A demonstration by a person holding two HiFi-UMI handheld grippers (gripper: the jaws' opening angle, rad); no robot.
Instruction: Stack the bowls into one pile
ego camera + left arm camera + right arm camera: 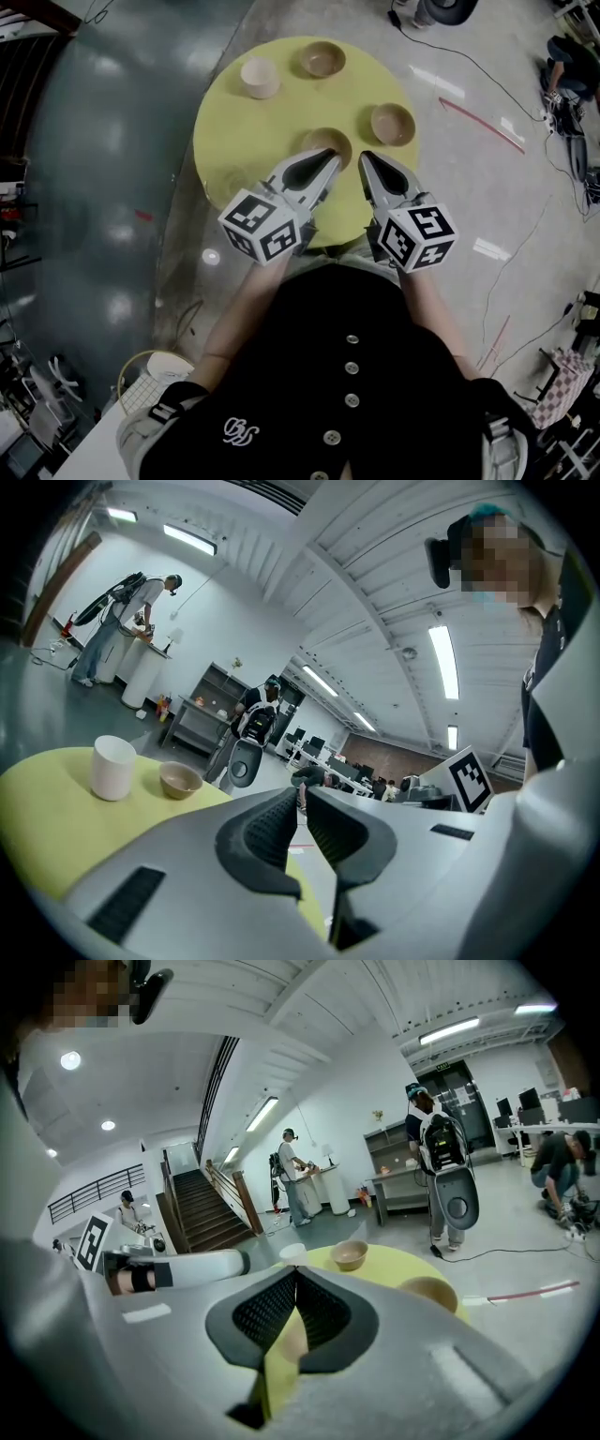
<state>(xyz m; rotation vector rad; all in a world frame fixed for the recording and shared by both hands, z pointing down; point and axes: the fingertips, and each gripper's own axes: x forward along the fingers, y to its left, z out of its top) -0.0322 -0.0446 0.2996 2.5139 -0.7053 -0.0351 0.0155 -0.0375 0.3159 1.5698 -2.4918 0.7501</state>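
Holds two grey hard-plastic grippers side by side, low over the near half of a round yellow-green table [220, 150]. Has the fingers [260, 833] of the left gripper [330, 161] pressed together tip to tip, pinching nothing. Same on the right gripper [366, 159]: pads [322, 1316] closed against each other, empty.

Just under and ahead of the left fingertips, and just left of the right ones, a tan round ceramic-looking bowl [323, 141], upright, also glimpsed as a tan patch through the gap below the right pads. Ahead and to the right of the right fingertips, apart from them, a second tan bowl [392, 124]. Well ahead of both, near the far edge, a third tan bowl [322, 59] and, left of it, a cream-white straight-sided cup [260, 77]. All four standing apart, none stacked.
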